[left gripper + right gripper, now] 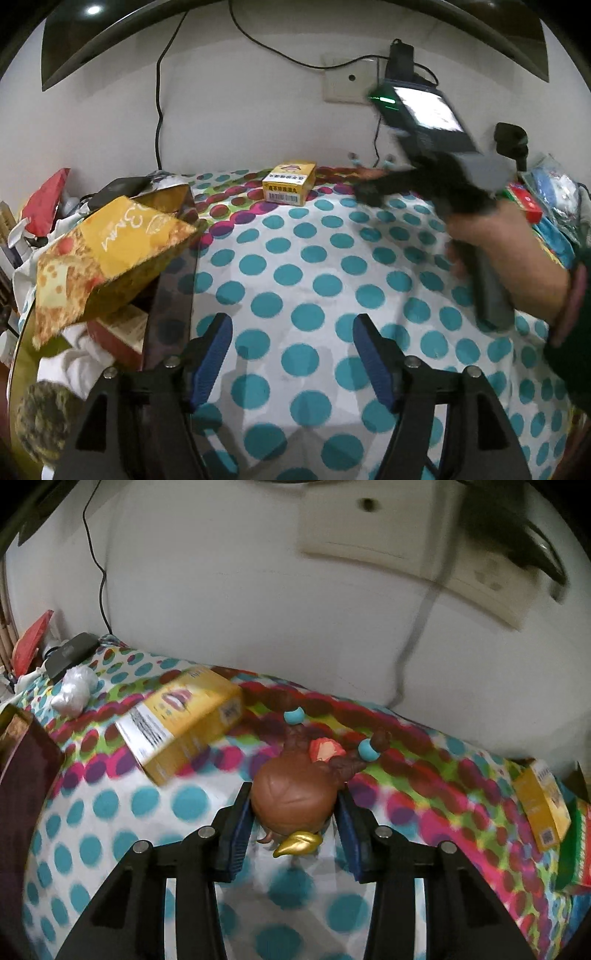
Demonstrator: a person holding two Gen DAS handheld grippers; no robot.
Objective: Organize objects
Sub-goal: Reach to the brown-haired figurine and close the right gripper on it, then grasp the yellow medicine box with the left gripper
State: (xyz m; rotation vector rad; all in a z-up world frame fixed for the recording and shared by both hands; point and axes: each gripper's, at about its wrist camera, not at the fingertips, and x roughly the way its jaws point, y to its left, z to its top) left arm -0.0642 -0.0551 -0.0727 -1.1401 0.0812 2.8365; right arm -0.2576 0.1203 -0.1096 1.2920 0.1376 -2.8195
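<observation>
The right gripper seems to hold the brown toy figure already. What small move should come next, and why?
Probably lift it a little, straight up. The right gripper has its blue pads against both sides of the brown toy figure, which sits low over the dotted cloth, near the yellow box.

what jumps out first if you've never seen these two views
The brown toy figure, clamped between the right gripper's blue pads over the dotted tablecloth. Next, the yellow box lying just to its left. In the left view, the left gripper hangs open and empty, a yellow snack bag at its left.
</observation>
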